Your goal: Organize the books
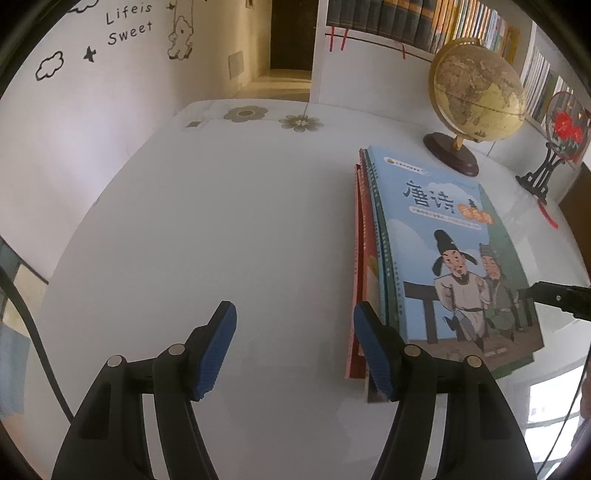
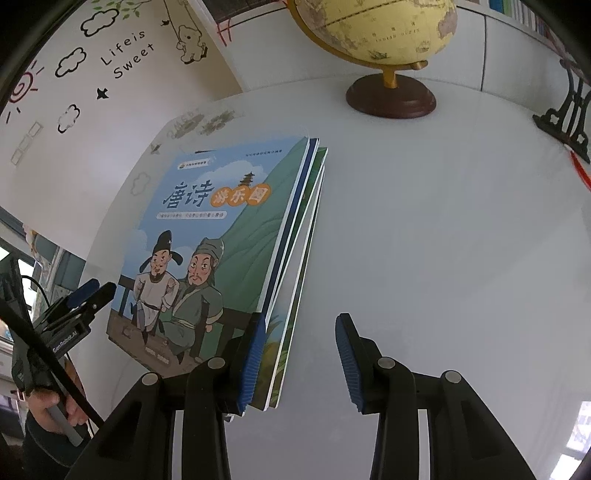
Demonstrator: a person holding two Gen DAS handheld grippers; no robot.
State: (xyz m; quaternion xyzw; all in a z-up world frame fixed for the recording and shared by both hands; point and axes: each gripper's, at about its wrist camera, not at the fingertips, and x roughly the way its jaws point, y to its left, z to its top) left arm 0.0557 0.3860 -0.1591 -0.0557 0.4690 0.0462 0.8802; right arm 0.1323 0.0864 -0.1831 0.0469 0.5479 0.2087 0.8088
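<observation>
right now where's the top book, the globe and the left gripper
top book [image 2: 207, 236], right wrist view, middle of its blue cover
globe [image 1: 476, 92], left wrist view, on the yellow ball
left gripper [image 1: 295, 347], left wrist view, gap midway between its blue fingertips

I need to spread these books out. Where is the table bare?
Bare left of the book stack, out to the wall, and right of it, in front of the globe. Crowded at the back: globe and fan stand.

Wall [image 1: 74, 122] decal read "Life is Sweet". My top book [image 2: 207, 236] carried title "唐诗游乐园". Globe [image 2: 380, 29] showed "INDIAN OCEAN". My left gripper [image 2: 88, 291] body bore "GenRobot.AI". Smaller cover print stayed unreadable.
</observation>
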